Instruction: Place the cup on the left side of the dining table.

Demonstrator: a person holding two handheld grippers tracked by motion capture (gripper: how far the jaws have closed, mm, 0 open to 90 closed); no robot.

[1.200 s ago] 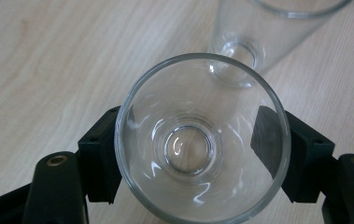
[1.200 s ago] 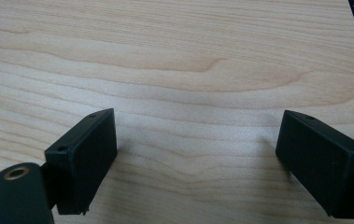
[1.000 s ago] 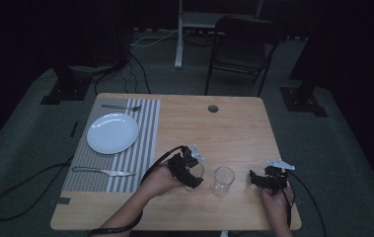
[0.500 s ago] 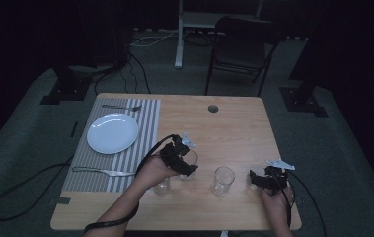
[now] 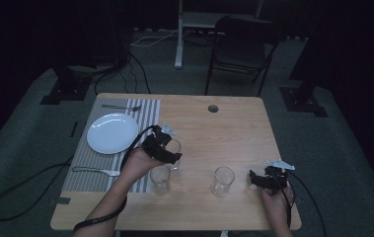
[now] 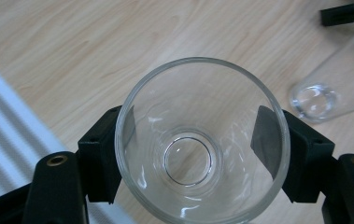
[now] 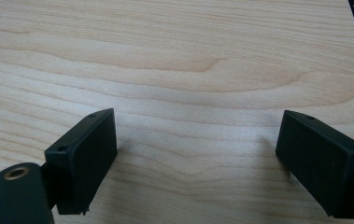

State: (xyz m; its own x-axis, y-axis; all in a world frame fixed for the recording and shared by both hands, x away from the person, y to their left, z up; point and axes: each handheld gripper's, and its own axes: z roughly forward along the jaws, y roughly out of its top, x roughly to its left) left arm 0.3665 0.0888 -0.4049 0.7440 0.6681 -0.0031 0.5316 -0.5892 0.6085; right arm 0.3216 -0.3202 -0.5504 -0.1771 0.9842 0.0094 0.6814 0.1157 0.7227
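My left gripper (image 5: pixel 170 152) is shut on a clear drinking glass (image 5: pixel 174 146) at the right edge of the striped placemat (image 5: pixel 147 111). In the left gripper view I look straight down into this glass (image 6: pixel 201 140), with a black jaw pressed on each side of its wall. A second glass (image 5: pixel 160 179) stands just in front of the hand, and a third glass (image 5: pixel 222 181) stands further right, also seen here (image 6: pixel 315 100). My right gripper (image 5: pixel 255 178) rests low near the table's right front, right of the third glass, jaws wide open (image 7: pixel 195 154) over bare wood.
A white plate (image 5: pixel 111 132) lies on the placemat, with a fork (image 5: pixel 121 106) behind it and another utensil (image 5: pixel 93 171) in front. The wooden table (image 5: pixel 224 133) has a round cable hole (image 5: pixel 213 108). A chair (image 5: pixel 239 49) stands beyond the far edge.
My left gripper has carried its glass away from the front edge and to the left, toward the placemat, uncovering the glass that stands in front of the hand. The right gripper has stayed put.
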